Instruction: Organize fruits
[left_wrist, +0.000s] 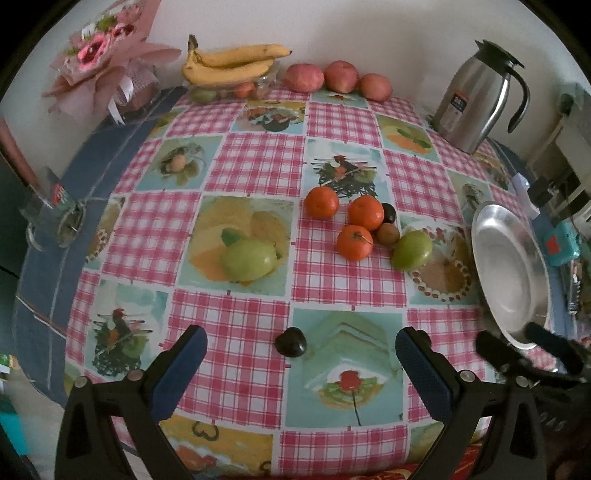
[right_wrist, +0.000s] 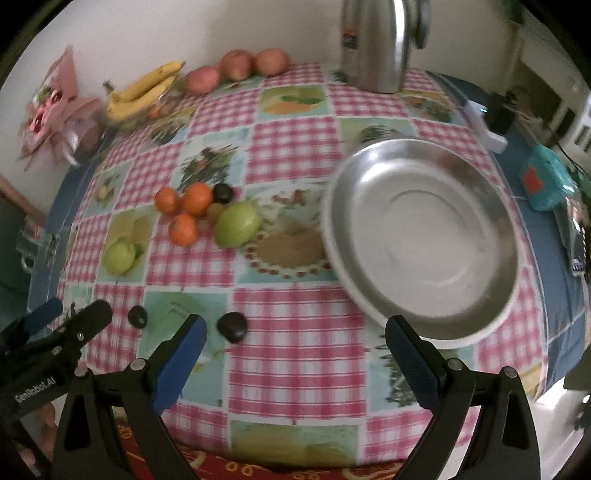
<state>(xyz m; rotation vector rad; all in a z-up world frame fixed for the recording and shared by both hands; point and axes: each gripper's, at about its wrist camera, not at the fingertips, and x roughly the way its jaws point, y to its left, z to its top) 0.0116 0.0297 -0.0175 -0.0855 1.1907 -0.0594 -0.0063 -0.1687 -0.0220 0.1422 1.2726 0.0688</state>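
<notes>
Both grippers hover with jaws spread wide and empty over a table laid with a pink-checked tablecloth (left_wrist: 255, 162). The left gripper (left_wrist: 301, 349) frames a dark plum (left_wrist: 290, 342) lying near the front edge; a second dark plum (right_wrist: 137, 316) shows in the right view, just beside the first. The right gripper (right_wrist: 295, 341) faces the empty steel plate (right_wrist: 421, 236) toward the table's right edge. The likely step is gathering loose fruit into that plate: the small round plum may roll, so the jaws should straddle it squarely and close gently. At mid-table three tangerines (left_wrist: 360, 212), two small dark fruits and a green fruit (left_wrist: 412, 250) cluster together; another green fruit (left_wrist: 249, 258) lies apart to their left. Along the back edge, against a pale wall, sit bananas (left_wrist: 232, 62), three apples (left_wrist: 340, 75), a steel jug (left_wrist: 476, 96) and a pink bouquet (left_wrist: 99, 59).
</notes>
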